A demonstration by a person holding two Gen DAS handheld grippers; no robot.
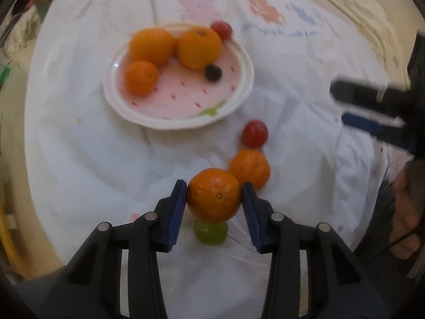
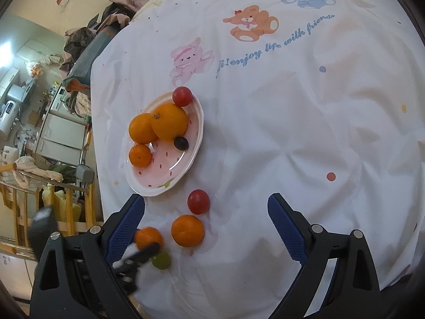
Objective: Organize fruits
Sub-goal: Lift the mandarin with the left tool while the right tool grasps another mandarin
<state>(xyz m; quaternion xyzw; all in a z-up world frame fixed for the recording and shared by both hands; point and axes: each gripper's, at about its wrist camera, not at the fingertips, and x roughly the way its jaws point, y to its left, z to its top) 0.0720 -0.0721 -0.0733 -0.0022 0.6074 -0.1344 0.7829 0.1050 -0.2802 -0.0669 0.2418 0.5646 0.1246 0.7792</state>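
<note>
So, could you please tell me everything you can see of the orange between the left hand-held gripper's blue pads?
The orange is small, round and bright, with dimpled, glossy peel and a small navel dot facing the left wrist camera. It sits low on the white cloth, clamped between the blue pads of the left hand-held gripper, one pad pressing each side. A green grape lies just below it in the picture, and a second loose orange sits close behind it on the right.

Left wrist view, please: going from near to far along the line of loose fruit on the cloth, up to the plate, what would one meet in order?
Green grape → small orange between the left tongs → second small orange → red cherry tomato → strawberry-pattern plate.
</note>
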